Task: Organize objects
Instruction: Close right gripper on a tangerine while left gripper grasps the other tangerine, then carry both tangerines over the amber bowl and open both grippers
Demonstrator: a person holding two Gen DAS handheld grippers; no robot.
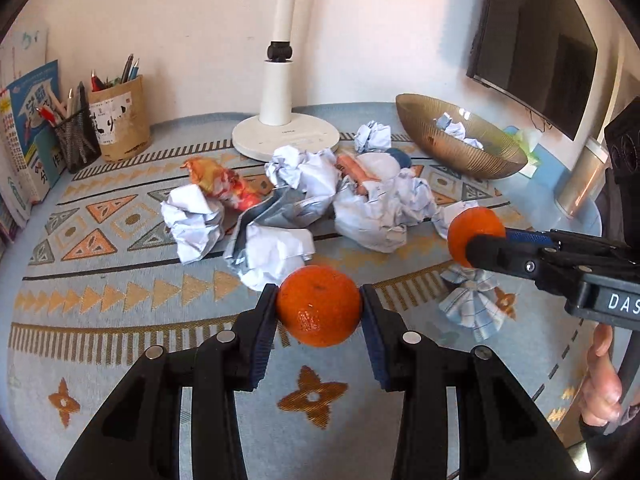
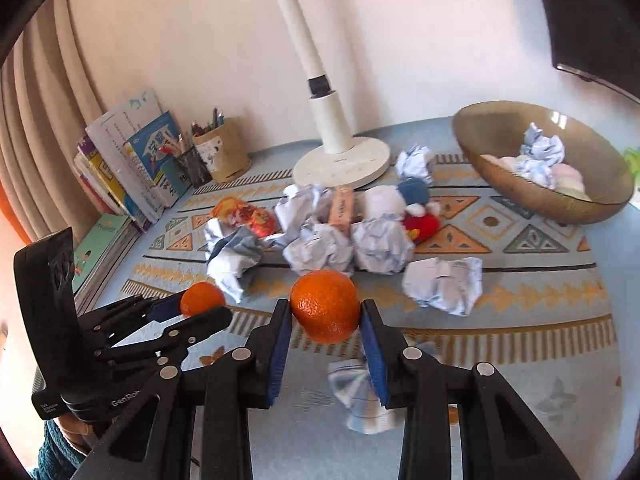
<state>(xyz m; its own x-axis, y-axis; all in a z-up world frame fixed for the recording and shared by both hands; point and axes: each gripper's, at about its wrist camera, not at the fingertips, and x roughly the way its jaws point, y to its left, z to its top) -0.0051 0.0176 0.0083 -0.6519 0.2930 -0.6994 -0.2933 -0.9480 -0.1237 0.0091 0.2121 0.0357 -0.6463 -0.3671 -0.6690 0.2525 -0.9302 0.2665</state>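
Note:
My left gripper [image 1: 319,300] is shut on an orange [image 1: 319,306] and holds it above the patterned cloth. My right gripper [image 2: 325,312] is shut on a second orange [image 2: 325,306], also off the table. In the left wrist view the right gripper [image 1: 476,240] comes in from the right with its orange [image 1: 474,232]. In the right wrist view the left gripper [image 2: 200,306] shows at the left with its orange [image 2: 201,298]. A golden-brown bowl [image 1: 432,136] [image 2: 500,180] at the back right holds crumpled paper.
Crumpled paper balls [image 1: 196,220] [image 2: 442,284], snack wrappers [image 1: 224,182], a pink box [image 2: 341,206] and a plush toy [image 2: 420,222] lie in a heap mid-table. A white lamp base [image 1: 286,140] stands behind. Pen holders [image 1: 120,120] and books [image 2: 132,160] stand at back left. A paper cupcake liner [image 1: 472,304] lies below the right gripper.

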